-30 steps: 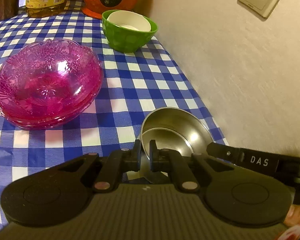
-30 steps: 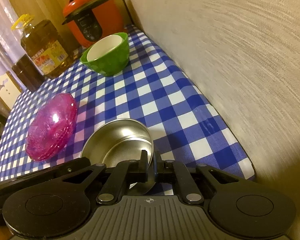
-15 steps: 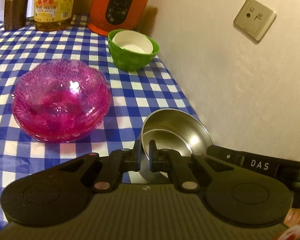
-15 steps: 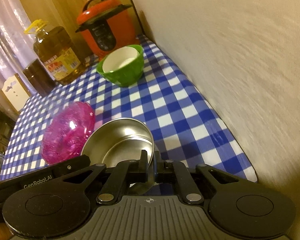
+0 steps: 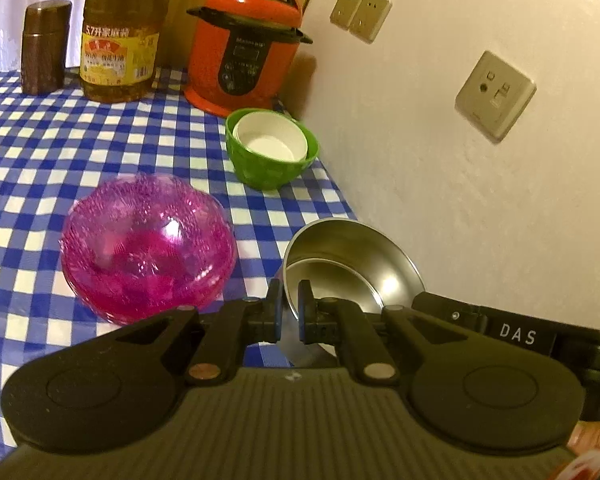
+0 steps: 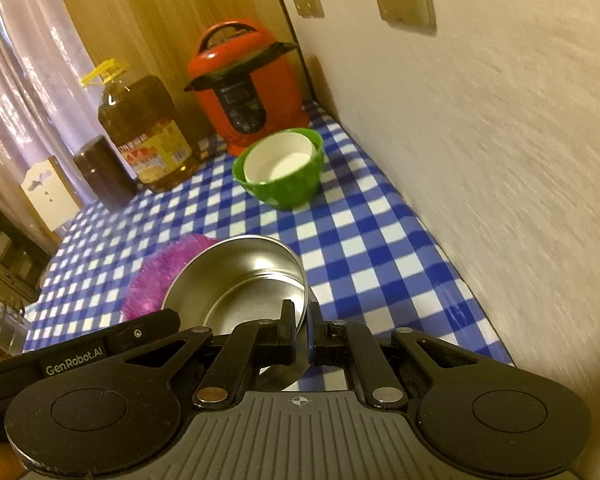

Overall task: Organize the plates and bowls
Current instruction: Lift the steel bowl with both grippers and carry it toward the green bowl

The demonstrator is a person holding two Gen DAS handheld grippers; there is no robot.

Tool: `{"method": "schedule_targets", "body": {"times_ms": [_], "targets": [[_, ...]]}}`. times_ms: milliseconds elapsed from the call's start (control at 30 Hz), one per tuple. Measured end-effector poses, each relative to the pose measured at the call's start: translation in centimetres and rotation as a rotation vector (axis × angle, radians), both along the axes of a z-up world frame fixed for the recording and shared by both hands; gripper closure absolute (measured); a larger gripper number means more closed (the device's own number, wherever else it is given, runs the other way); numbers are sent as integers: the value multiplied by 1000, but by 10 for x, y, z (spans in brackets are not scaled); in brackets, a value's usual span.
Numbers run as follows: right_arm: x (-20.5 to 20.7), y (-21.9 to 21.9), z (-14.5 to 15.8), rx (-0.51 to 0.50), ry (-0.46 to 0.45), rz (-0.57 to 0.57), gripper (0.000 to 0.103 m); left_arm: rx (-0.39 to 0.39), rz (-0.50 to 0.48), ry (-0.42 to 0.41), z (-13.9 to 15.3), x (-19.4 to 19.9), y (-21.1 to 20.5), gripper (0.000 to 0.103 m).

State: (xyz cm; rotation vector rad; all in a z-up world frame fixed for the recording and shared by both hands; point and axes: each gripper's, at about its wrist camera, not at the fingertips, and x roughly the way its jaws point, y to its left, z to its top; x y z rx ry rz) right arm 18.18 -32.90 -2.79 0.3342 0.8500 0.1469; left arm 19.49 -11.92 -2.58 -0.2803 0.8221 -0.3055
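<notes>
A: Left wrist view first. Step?

B: Mid-carry, I'd say. Left gripper [image 5: 288, 312] is clamped on the near rim of the steel bowl [image 5: 352, 256], which is tilted and looks clear of the cloth [image 5: 28, 152]. A 2nd steel bowl seems nested inside, not sure. Right gripper's arm shows at the bowl's right, w/ "DAS" on it.

A: Other dishes?

B: Pink bowls [image 5: 148, 240] stacked, left of the steel one, apart from it. Green bowl [image 5: 272, 156] farther off by the wall, white bowl [image 5: 270, 140] inside it. Cooker [image 5: 244, 44], oil jug [image 5: 120, 40] and a brown jar [image 5: 44, 44] at the far end.

A: Right wrist view?

B: Right gripper [image 6: 298, 330] pinches the same bowl's [image 6: 240, 280] rim, wall side. Pink stack [image 6: 160, 276] mostly hidden behind it. Green bowl [image 6: 284, 176] far, cooker [image 6: 248, 80] beyond.

A: Next?

B: Prob. both hands keep level and carry it to a spot on the cloth; where, can't tell. Uneven pull could slip the thin rim.

A: Unclear bits?

B: Bowl's underside and base hidden by the grippers. Wall [image 6: 500, 160] blurred. Pink stack count unreadable.
</notes>
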Motion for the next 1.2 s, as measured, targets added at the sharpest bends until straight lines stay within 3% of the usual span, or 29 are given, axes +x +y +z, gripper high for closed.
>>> {"method": "schedule_targets", "body": {"times_ms": [633, 1200], "targets": [[26, 13, 20, 14, -35, 34, 98, 14, 13, -23, 23, 18, 12, 97], [68, 16, 24, 18, -51, 42, 98, 23, 10, -35, 26, 65, 12, 97]]}}
